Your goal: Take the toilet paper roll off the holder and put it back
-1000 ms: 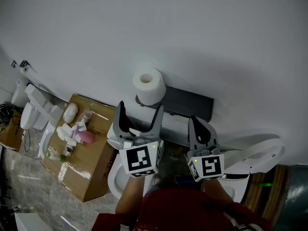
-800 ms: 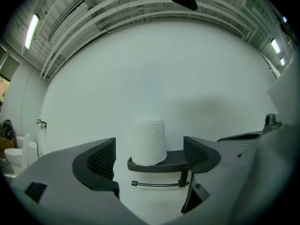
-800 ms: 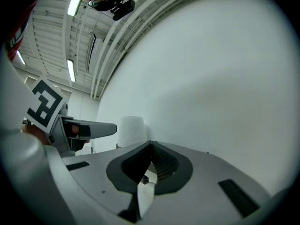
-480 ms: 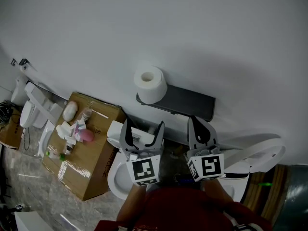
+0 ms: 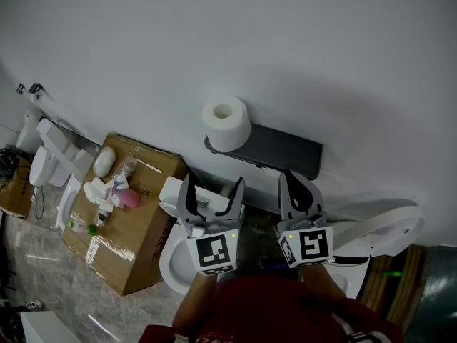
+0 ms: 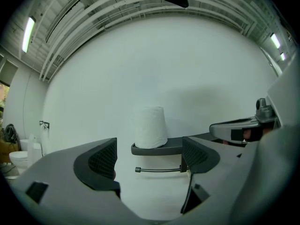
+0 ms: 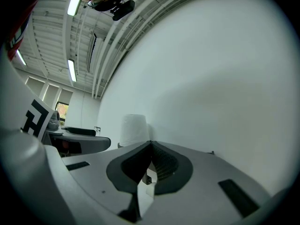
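Observation:
A white toilet paper roll point(image 5: 227, 123) stands upright on the left end of a dark wall-mounted holder shelf point(image 5: 275, 151). In the left gripper view the toilet paper roll point(image 6: 150, 127) sits on the shelf point(image 6: 164, 148), above a thin empty holder bar point(image 6: 159, 169). My left gripper point(image 5: 212, 189) is open and empty, below the roll and apart from it. My right gripper point(image 5: 298, 188) is shut with nothing in it, below the shelf's right part. In the right gripper view the toilet paper roll point(image 7: 134, 129) shows beyond the closed right gripper point(image 7: 150, 147).
A plain white wall point(image 5: 285, 56) carries the holder. Below stand white toilets point(image 5: 175, 252) and another toilet point(image 5: 378, 238). A cardboard box point(image 5: 128, 220) with bottles and small items lies at the left. More white fixtures point(image 5: 50, 166) sit at the far left.
My left gripper drew back down and away from the roll and shelf, staying open. The roll stays upright on the shelf. The right gripper has not moved.

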### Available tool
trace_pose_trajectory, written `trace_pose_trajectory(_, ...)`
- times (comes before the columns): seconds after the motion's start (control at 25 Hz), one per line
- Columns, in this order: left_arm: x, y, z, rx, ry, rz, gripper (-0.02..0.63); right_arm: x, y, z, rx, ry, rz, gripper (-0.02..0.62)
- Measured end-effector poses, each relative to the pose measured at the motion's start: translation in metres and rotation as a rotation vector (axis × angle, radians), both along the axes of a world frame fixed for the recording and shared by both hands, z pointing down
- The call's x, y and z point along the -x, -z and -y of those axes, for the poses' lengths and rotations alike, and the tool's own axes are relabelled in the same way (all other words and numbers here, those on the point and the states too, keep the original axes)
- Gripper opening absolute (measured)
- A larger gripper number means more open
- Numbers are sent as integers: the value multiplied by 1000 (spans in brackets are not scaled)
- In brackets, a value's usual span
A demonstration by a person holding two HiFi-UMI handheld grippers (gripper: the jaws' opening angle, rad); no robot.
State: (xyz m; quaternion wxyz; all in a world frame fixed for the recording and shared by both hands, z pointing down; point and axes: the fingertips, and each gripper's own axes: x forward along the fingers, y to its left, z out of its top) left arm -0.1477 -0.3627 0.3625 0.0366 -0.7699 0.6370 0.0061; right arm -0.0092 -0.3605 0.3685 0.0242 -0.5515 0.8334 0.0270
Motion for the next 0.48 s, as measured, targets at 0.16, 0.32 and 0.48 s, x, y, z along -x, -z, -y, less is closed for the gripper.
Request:
trace_pose_trajectory(0.16,1,-2,2,6,2,16,471,0,0,2,0,-1,-3,17)
trace_pose_trajectory(0.32,2,-4,2,13,3,26,463,1,0,3,-2,0,-6,17)
trace_pose_trajectory(0.48,3,1,0,-10,8,10,409,3,1,3,-2,2,-6,17)
